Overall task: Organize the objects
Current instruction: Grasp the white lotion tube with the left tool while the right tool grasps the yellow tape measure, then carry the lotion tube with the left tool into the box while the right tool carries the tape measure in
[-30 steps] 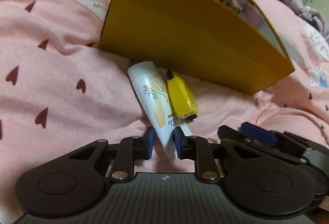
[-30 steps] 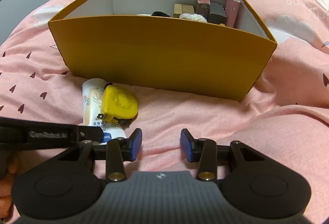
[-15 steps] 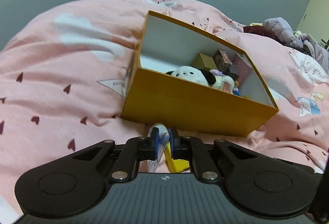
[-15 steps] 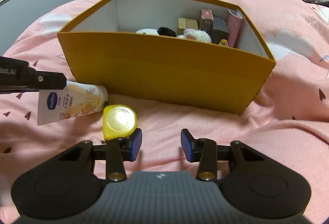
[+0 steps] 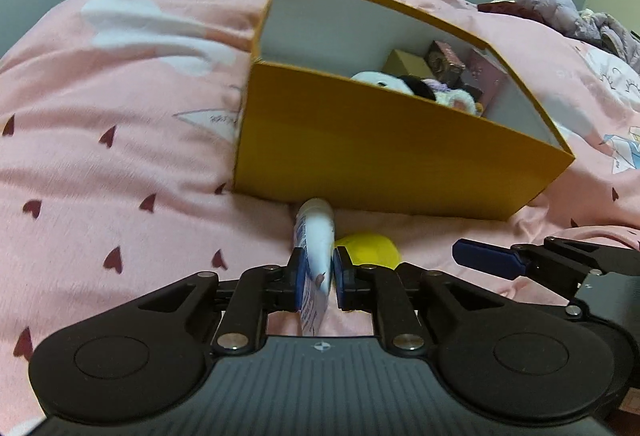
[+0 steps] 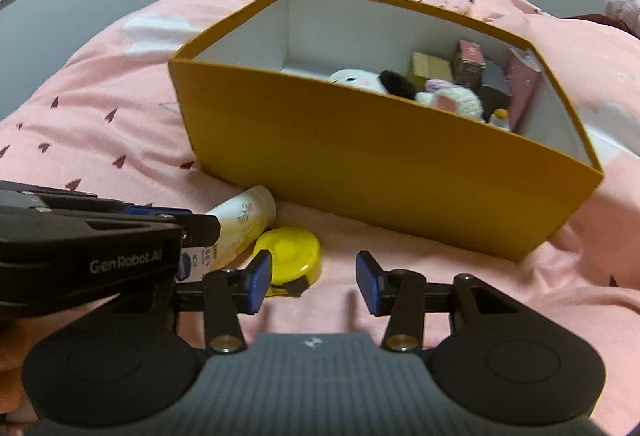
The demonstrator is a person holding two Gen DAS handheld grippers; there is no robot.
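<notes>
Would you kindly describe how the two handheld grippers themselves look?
Both the left gripper and right gripper are matte black, with blue finger pads, brass-coloured pivot pins, round side discs and a ribbed grey body. "GenRobot.AI" is printed on the left one.

Left gripper (image 5: pixel 315 278) fingers pinched together; right gripper (image 6: pixel 313 282) fingers spread.
</notes>
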